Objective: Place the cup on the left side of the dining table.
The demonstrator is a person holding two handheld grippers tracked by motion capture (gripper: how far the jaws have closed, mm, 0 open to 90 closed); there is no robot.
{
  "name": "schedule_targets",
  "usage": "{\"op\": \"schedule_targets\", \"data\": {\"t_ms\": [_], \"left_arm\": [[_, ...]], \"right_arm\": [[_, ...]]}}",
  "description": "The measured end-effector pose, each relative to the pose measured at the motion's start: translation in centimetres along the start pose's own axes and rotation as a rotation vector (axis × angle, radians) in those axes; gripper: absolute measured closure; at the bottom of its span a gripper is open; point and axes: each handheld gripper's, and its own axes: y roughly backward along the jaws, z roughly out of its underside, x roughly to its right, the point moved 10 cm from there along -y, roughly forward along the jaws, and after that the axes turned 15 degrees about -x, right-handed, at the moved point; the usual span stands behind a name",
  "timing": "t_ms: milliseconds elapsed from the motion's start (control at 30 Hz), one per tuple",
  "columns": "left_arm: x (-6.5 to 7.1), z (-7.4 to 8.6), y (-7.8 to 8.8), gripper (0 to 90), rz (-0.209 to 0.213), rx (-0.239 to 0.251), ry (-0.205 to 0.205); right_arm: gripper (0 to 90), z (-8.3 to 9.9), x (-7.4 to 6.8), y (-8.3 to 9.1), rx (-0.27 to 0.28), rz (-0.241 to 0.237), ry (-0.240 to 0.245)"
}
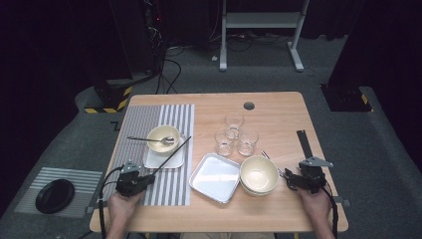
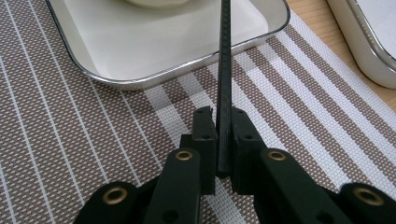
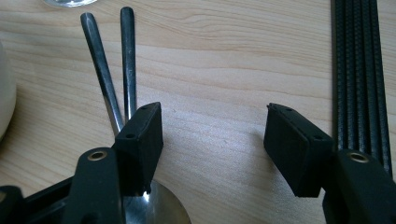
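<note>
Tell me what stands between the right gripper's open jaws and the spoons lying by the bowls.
Nothing visible. The right gripper hangs open directly over the spoons; its near pad already overlaps their handles, with bare table between the jaws.

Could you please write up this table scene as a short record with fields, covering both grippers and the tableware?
left gripper: shut on a black chopstick, over the striped placemat
right gripper: open, nothing between the jaws, above two spoons
chopstick bundle: on the table, right of the right gripper
placemat setting: bowl with spoon on a square tray
centre: empty tray, stacked bowls, three glasses
</note>
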Motion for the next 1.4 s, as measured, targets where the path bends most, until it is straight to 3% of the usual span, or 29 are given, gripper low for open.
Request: {"op": "schedule_targets", "data": {"t_ms": [733, 1167, 1400], "left_arm": [[-0.47, -0.04, -0.22, 79.9, -0.013, 0.001, 0.008], [-0.41, -0.01, -0.18, 71.4, -0.024, 0.006, 0.027], [-0.53, 0.01, 0.29, 62.3, -0.033, 0.027, 0.041]], "right_arm": [[37.4, 0.00, 0.00, 0.00, 0.000, 0.000, -0.001], [37.3, 0.00, 0.00, 0.00, 0.000, 0.000, 0.000], [37.4, 0.00, 0.00, 0.00, 0.000, 0.000, 0.000]]}}
